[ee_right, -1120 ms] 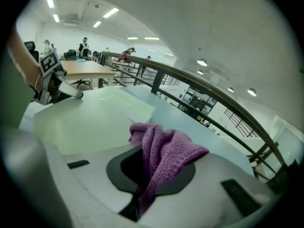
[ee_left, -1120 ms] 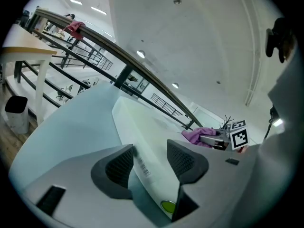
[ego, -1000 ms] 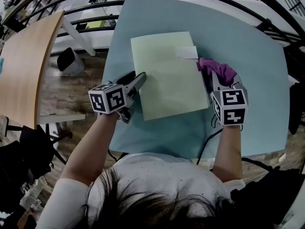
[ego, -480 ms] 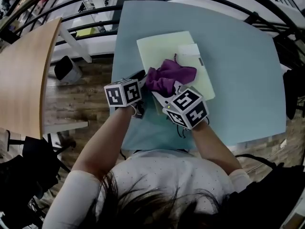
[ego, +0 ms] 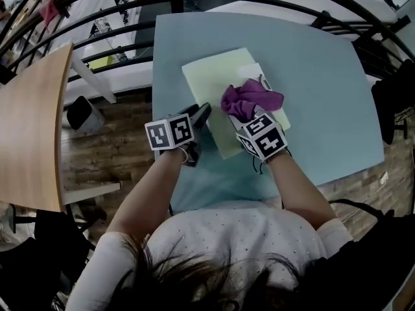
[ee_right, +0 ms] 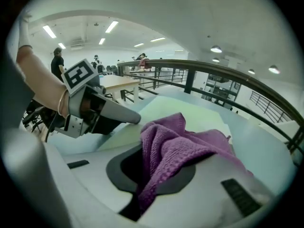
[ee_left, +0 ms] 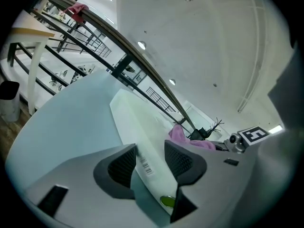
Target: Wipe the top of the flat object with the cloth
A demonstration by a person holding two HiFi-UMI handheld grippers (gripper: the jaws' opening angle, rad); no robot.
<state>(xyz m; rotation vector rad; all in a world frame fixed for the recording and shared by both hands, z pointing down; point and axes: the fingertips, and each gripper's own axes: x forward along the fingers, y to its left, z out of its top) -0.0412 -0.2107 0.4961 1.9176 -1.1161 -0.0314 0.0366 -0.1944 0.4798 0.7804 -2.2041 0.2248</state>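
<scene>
A pale green flat object lies on the light blue table. My left gripper sits at its left edge. In the left gripper view that edge, with a barcode on it, runs between the jaws of the left gripper; they are closing and stand wide, not pressing on it. My right gripper is shut on a purple cloth that rests on top of the flat object near its right side. The cloth bunches between the right gripper's pads and hides the fingertips.
A white label is stuck near the flat object's far right corner. A wooden table stands to the left, with a dark bin on the floor between. A black railing curves round the far side.
The right gripper carried the cloth from the object's right edge onto its top, swept left, then came back right. The left gripper stayed at the left edge.
</scene>
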